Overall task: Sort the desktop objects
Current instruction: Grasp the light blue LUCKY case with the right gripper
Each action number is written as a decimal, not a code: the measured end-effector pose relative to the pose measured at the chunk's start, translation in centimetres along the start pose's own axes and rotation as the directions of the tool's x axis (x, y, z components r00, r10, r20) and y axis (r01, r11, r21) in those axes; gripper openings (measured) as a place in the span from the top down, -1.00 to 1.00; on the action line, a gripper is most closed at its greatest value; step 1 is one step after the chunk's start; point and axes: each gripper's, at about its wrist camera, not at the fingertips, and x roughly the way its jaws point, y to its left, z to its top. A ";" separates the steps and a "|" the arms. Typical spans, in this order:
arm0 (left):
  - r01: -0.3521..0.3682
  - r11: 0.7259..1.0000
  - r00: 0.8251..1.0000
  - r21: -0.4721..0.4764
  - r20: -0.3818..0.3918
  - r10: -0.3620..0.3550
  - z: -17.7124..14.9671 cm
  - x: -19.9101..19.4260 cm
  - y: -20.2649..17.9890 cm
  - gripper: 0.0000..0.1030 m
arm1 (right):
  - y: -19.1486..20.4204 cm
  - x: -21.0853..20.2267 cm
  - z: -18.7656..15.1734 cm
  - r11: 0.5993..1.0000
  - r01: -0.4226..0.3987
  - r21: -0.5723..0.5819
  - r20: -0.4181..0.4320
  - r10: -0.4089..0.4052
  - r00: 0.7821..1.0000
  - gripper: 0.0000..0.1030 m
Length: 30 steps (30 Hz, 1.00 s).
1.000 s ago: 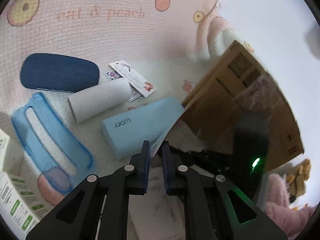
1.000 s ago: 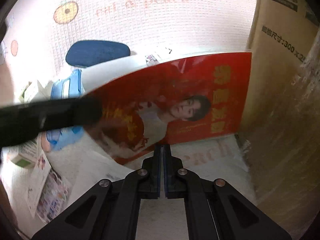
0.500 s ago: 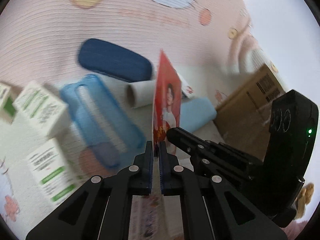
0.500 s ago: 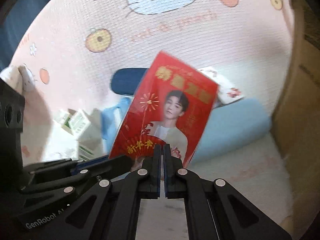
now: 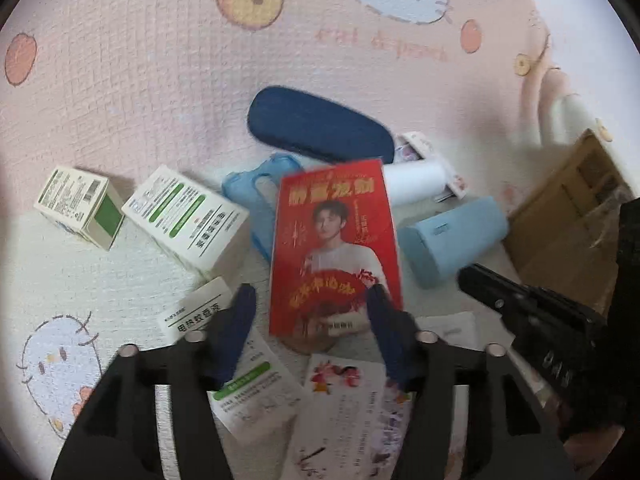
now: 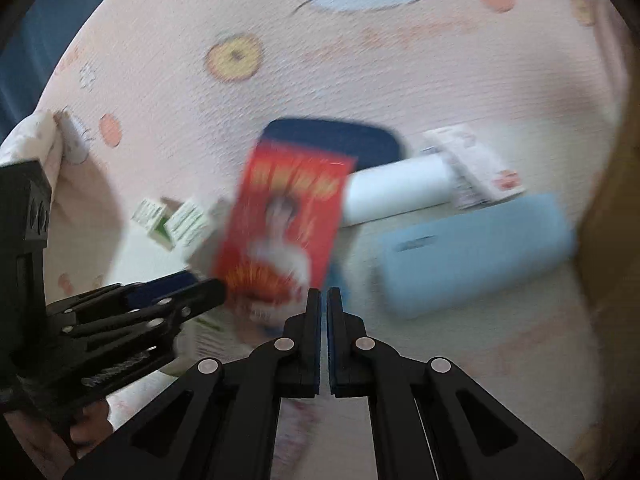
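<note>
Your left gripper (image 5: 312, 312) is standing wide open around the red card printed with a young man's portrait and gold Chinese characters (image 5: 334, 246). Your right gripper (image 6: 324, 300), nearly closed, is holding nothing at 5 o'clock of that card.

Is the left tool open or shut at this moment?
Open. The left tool has its fingers wide apart, one on each side of the red card; whether they touch it, I cannot tell.

red card (image 5: 334, 248) hides blue silicone case (image 5: 256, 188); right view motion-blurred.
</note>
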 end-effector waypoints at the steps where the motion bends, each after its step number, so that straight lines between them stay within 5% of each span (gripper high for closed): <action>1: -0.002 1.000 1.000 0.001 0.016 0.002 -0.1 -0.3 -0.2 -0.23 | -1.3 -0.7 -0.3 0.999 0.016 0.041 0.003 -0.016 1.000 1.00; 3: -0.010 1.000 1.000 -0.004 0.028 0.010 -0.2 -0.5 -0.2 -0.23 | -3.8 -1.3 -0.4 0.993 0.011 0.116 0.008 -0.012 1.000 0.89; 5: -0.004 1.000 1.000 0.003 0.028 0.004 0.0 -0.4 0.0 -0.24 | -6.2 -2.3 -1.3 0.976 -0.007 0.219 0.041 -0.002 0.999 0.43; 6: -0.006 1.000 0.999 0.004 0.032 0.006 0.0 -0.4 -0.1 -0.24 | -6.5 -2.1 -1.2 0.970 -0.011 0.245 0.050 -0.002 0.999 -0.09; 7: -0.007 1.000 0.999 0.006 0.041 0.007 0.0 -0.5 -0.4 -0.24 | -7.2 -2.5 -1.6 0.958 -0.016 0.288 0.077 -0.007 0.997 -0.28; 18: 0.141 0.987 0.989 0.083 0.032 -0.144 3.2 2.6 -6.0 -0.24 | -8.2 -1.3 -0.8 0.934 0.041 0.354 0.127 -0.092 0.988 -0.28; 23: 0.215 0.976 0.976 -0.034 -0.022 -0.216 3.8 5.4 -5.6 -0.18 | -10.0 0.2 -0.6 0.888 0.002 0.459 0.119 -0.064 0.991 -0.27; 28: 0.332 0.923 0.935 -0.192 -0.059 -0.349 2.9 7.3 -4.0 -0.08 | -10.8 1.5 -1.3 0.854 -0.050 0.517 0.117 -0.013 0.993 -0.27; 30: 0.331 0.918 0.935 -0.217 -0.058 -0.351 2.5 7.5 -3.7 -0.08 | -11.2 1.7 -1.6 0.820 -0.097 0.565 0.152 0.012 0.988 -0.27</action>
